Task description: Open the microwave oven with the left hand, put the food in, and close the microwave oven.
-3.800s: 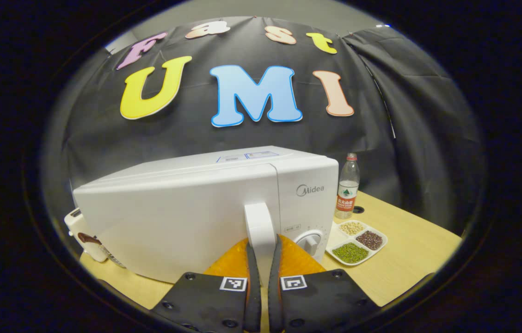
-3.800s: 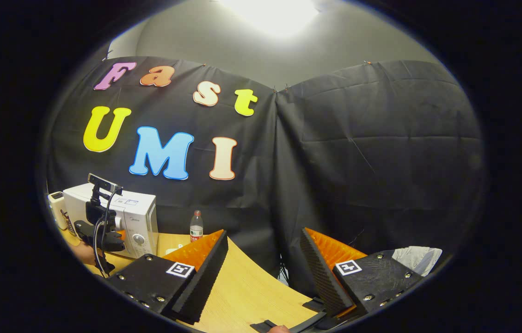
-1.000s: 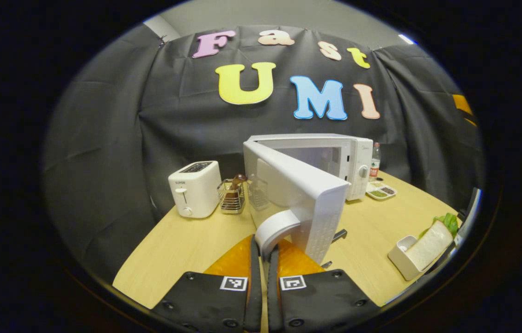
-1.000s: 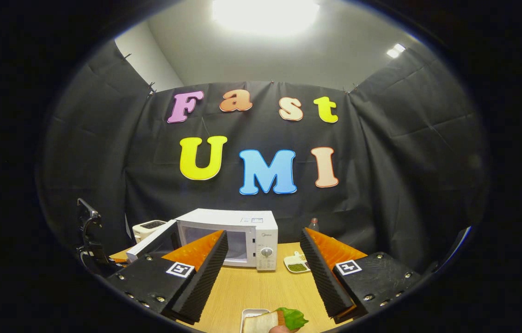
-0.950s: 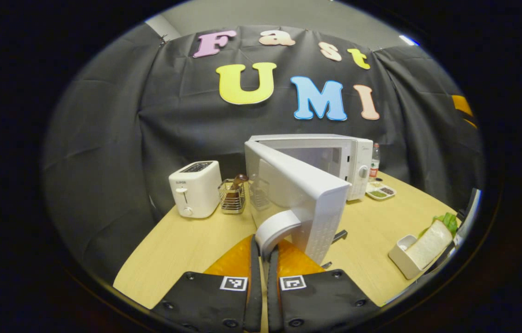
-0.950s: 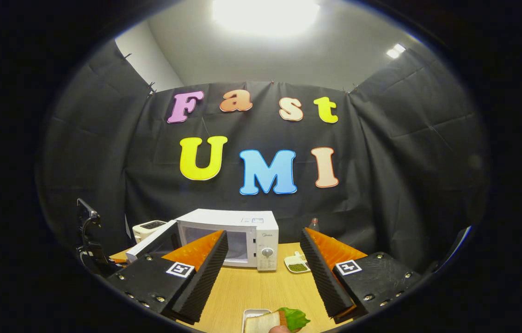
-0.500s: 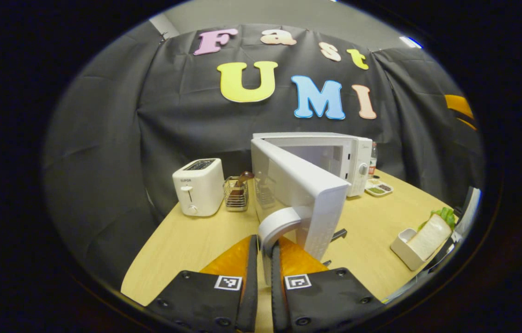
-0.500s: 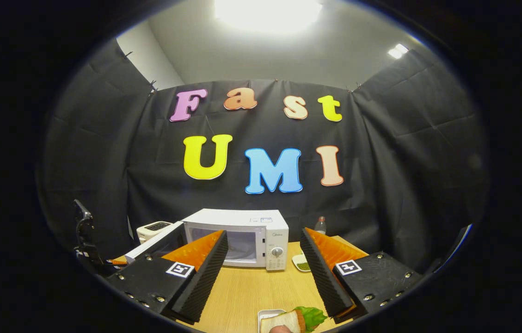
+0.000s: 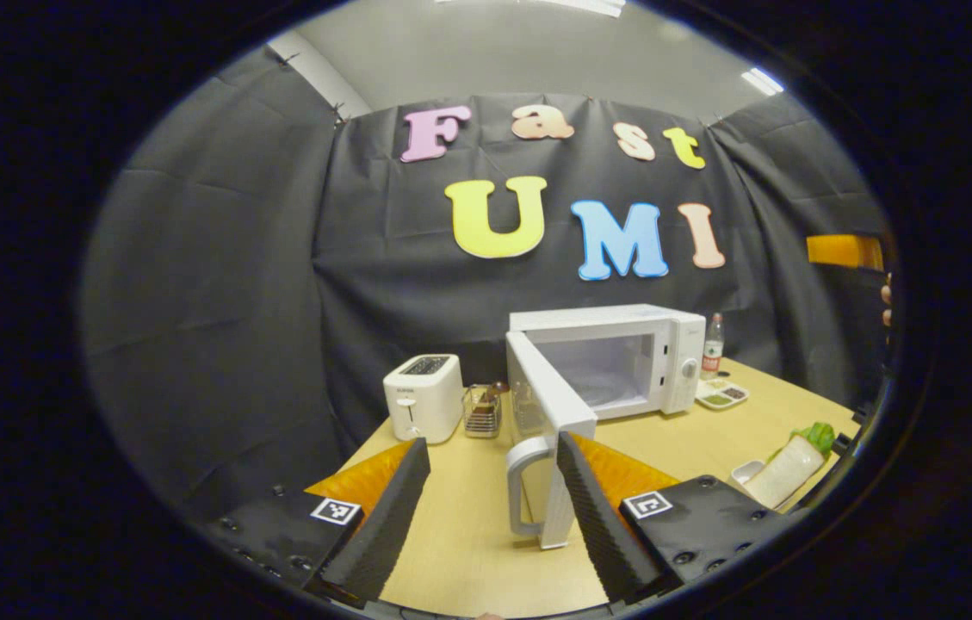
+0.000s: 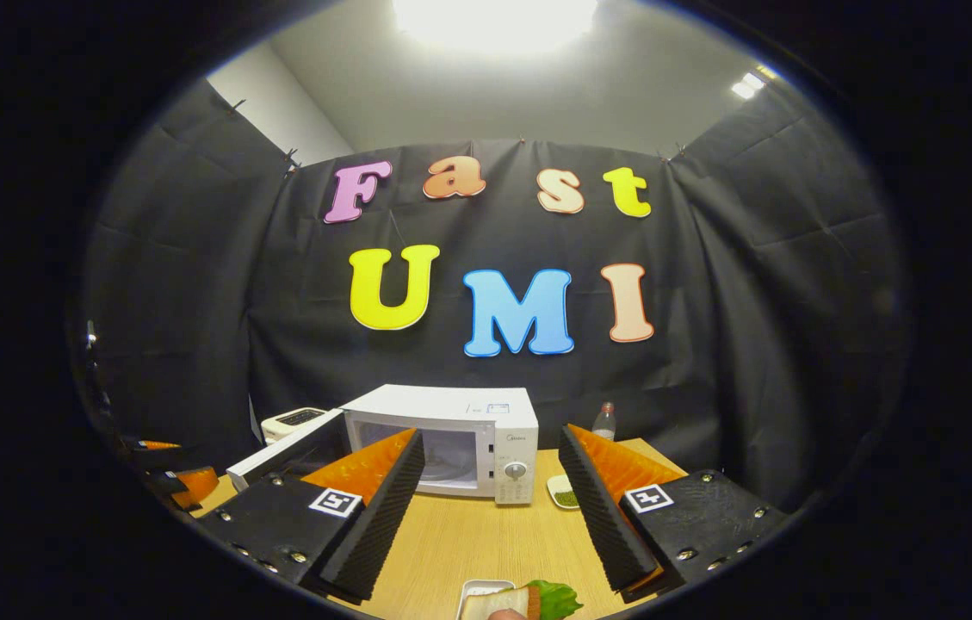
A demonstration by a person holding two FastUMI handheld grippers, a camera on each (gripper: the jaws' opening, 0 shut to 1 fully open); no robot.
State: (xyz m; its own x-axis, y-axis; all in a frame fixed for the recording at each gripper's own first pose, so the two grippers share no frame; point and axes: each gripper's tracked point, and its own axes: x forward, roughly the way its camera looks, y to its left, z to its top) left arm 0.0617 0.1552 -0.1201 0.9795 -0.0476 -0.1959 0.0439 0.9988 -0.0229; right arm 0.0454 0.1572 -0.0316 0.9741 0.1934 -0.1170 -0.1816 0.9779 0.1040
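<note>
Boxy white microwave [image 9: 623, 360], door [image 9: 547, 413] open, curved handle [image 9: 523, 484]

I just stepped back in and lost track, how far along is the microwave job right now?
Opening looks done: the microwave door stands swung wide, and the left gripper is open and off the door handle. Nothing is in hand: the right gripper is open above the sandwich, which sits in its white tray on the table. Left: grasp the food, place it inside, shut the door.
</note>
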